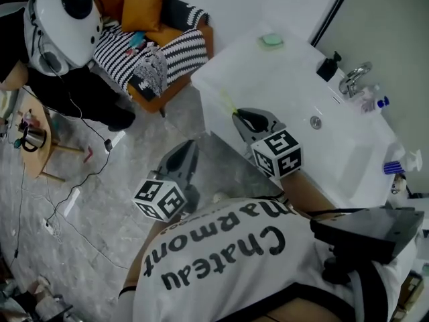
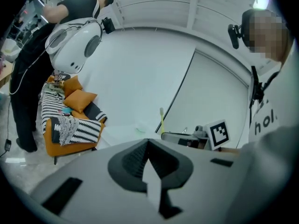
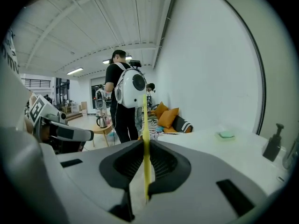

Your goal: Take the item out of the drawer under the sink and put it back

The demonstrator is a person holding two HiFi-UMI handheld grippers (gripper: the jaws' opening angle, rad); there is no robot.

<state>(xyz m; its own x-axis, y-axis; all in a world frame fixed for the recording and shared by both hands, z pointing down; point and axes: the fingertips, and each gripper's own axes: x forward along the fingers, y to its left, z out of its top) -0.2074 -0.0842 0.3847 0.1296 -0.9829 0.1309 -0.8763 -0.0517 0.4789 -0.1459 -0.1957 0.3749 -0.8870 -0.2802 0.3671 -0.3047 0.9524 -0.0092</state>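
Note:
My right gripper (image 1: 241,117) is shut on a thin yellow stick-like item (image 1: 226,101), which juts past the jaw tips toward the near corner of the white sink counter (image 1: 281,79). In the right gripper view the yellow item (image 3: 144,120) stands upright, pinched between the ribbed pads of the right gripper (image 3: 144,143). My left gripper (image 1: 190,147) hangs lower left over the floor, shut with nothing in it; its jaws meet in the left gripper view (image 2: 148,142). From there the yellow item (image 2: 162,122) shows a pale head. No drawer is in view.
On the counter are a black soap dispenser (image 1: 327,66), a faucet (image 1: 354,79), a green pad (image 1: 271,39) and a basin (image 1: 348,153). An orange armchair with a striped blanket (image 1: 161,45) and a person wearing a white backpack (image 1: 64,19) stand behind. A small table (image 1: 30,136) is at left.

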